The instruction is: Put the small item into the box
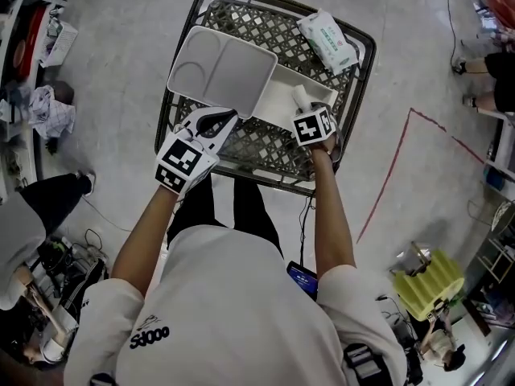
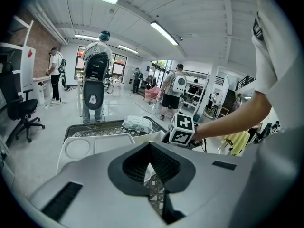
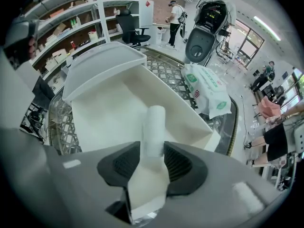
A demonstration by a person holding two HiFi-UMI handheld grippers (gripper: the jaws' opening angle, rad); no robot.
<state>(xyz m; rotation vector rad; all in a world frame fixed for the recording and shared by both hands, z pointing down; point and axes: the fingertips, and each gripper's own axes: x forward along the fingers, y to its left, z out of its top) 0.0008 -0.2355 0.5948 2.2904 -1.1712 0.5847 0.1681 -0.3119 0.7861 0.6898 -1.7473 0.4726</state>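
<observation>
Item (image 3: 154,125) was a short white cylinder, standing upright between the jaws of the right claw (image 3: 153,148), directly above the open white box (image 3: 109,113). The jaws stood apart on either side of it, with no firm pressure visible. It appeared light, smooth-sided and probably rigid. Being round, it was judged liable to roll or slip, so the sound hold is across its middle, with the pads on opposite sides.

The left claw (image 1: 213,121) was closed on the near edge of the lid (image 1: 221,71). It held the lid tilted over the box's left part, clear of the right part where the item hung.

The box sat in a wire basket (image 1: 366,63). A pack of wipes (image 1: 327,41) lay at the basket's far right corner, apart from the box and no hindrance. The only obstruction judged likely was the raised lid, just beside the drop point. Several people (image 2: 95,80) stood in the room behind, well apart.
</observation>
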